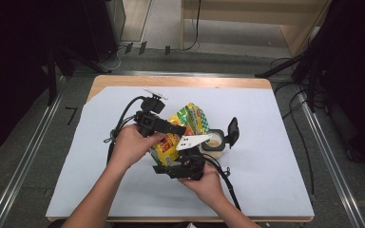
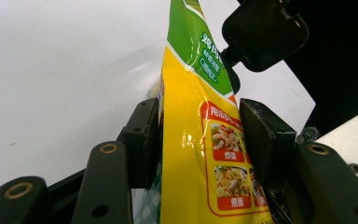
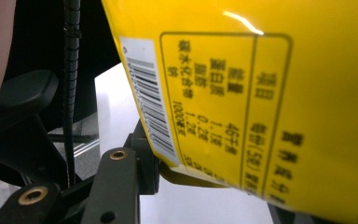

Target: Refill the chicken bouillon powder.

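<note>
A yellow and green food pouch (image 1: 190, 121) is held tilted above the white sheet, its top end toward a small open container (image 1: 214, 141) of beige stuff with a black flip lid (image 1: 232, 130). My left gripper (image 1: 173, 130) is shut on the pouch's middle. In the left gripper view both pads (image 2: 142, 140) press the pouch (image 2: 191, 93), and the black lid (image 2: 265, 32) shows beyond. My right gripper (image 1: 168, 161) grips the pouch's lower end. In the right gripper view the pouch's back with its barcode (image 3: 261, 93) hides the right jaw, while the left jaw touches its bottom corner.
A white sheet (image 1: 266, 156) covers most of the wooden table (image 1: 180, 80). Black cables trail from both grippers across the sheet. Dark stands and cables lie on the floor at the right (image 1: 304, 99) and left of the table.
</note>
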